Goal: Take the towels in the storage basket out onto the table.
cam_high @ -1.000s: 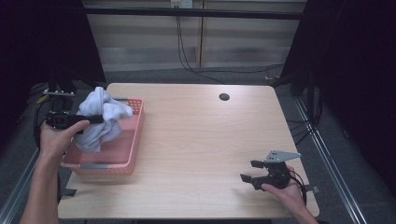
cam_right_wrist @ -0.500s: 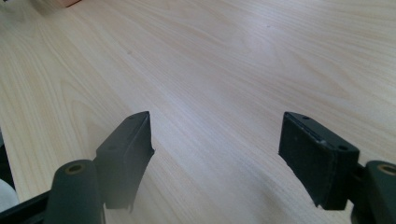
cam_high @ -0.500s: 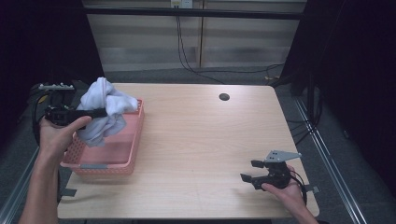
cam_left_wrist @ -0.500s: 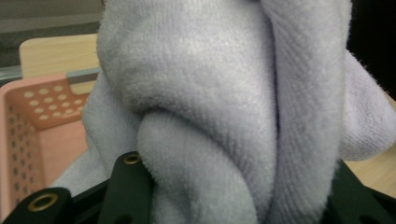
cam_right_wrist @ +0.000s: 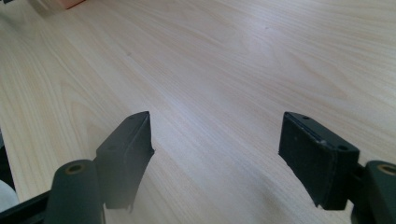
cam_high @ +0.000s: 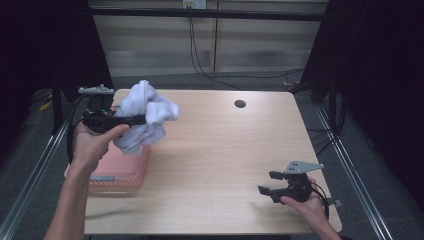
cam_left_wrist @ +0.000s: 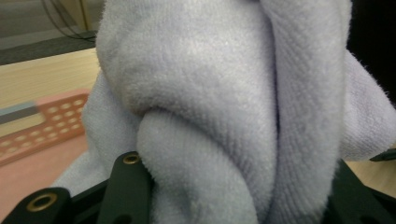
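Note:
A bunched pale lavender towel (cam_high: 145, 112) hangs in the air above the right rim of a pink perforated basket (cam_high: 122, 167) at the table's left. My left gripper (cam_high: 142, 120) is shut on the towel; its black jaws pinch a thick fold of the towel (cam_left_wrist: 210, 121) in the left gripper view. The basket (cam_left_wrist: 46, 123) lies low at that view's left. Near the table's front right corner my right gripper (cam_high: 265, 182) rests low over the wood, open, with nothing between its fingers (cam_right_wrist: 128, 149).
A light wooden table (cam_high: 215, 145) has a small dark round hole (cam_high: 240, 104) near its far edge. Metal rails run along both sides of the table, and cables lie on the floor behind it.
My left gripper has lifted the towel up out of the basket and carried it to the right. The right gripper has stayed where it was.

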`<state>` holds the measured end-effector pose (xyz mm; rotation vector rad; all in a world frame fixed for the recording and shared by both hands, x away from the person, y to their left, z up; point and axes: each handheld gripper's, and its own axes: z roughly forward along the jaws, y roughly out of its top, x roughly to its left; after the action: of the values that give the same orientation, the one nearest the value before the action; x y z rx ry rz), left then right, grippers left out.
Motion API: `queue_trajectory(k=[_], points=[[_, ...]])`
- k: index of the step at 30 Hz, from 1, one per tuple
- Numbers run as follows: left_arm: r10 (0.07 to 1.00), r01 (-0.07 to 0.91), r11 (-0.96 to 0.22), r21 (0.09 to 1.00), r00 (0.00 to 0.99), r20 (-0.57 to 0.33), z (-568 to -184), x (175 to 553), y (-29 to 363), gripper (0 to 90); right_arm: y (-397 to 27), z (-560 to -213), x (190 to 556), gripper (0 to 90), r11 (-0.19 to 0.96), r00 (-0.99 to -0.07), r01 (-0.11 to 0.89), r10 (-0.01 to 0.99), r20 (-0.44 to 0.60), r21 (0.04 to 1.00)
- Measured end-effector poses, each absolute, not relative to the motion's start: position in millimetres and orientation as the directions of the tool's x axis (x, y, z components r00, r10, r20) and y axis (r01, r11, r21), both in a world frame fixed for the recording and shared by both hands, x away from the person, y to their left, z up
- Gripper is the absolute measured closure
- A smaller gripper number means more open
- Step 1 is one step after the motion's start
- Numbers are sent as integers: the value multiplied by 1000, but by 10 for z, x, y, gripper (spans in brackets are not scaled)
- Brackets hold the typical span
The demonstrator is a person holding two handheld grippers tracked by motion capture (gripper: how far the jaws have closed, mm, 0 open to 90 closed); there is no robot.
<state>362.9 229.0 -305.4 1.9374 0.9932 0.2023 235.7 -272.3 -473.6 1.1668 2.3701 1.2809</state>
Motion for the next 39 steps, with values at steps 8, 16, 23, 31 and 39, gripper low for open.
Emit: queue_trajectory(k=[8,16,23,31,39], points=[[628,540,-302,786,733,-262,-3136,3594,1756,524,-2748,-4724,2354,253,303,-662,544,729,178,782],[573,560,-375,739,766,-290,-3507,3503,1272,516,-2759,-4720,2352,258,301,-658,540,733,172,786],[530,570,-451,687,790,-308,-3982,3377,894,508,-2758,-4725,2355,267,299,-657,542,733,175,785],[486,567,-540,623,814,-319,-4509,3263,577,472,-2742,-4735,2359,286,304,-661,543,730,175,783],[443,528,-556,642,842,-309,-4736,3227,485,325,-2706,-4734,2340,329,321,-676,532,718,165,784]])
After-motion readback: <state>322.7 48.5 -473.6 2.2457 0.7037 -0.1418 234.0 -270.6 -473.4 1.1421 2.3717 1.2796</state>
